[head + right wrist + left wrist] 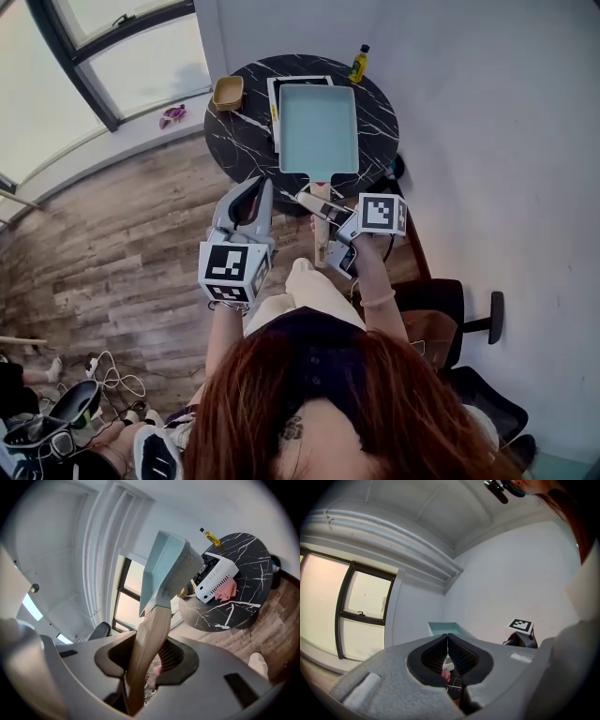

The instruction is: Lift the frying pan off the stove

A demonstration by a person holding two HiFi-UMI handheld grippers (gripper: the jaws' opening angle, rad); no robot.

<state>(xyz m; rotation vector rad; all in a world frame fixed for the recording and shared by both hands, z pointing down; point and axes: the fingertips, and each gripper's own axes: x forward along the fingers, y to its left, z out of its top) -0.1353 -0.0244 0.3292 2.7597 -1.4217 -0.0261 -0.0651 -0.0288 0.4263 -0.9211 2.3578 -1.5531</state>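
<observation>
right gripper view: right gripper clamps the stiff wooden handle of the pan, the sensible hold though nose-heavy i reckon, while left gripper has its jaws closed together, empty.

Daylight glows through dark-framed windows above a grey-brown wood-plank floor, where a round black marble-patterned table stands near a plain white wall. A black chair sits beside that wall; white cables lie tangled on the planks.
</observation>
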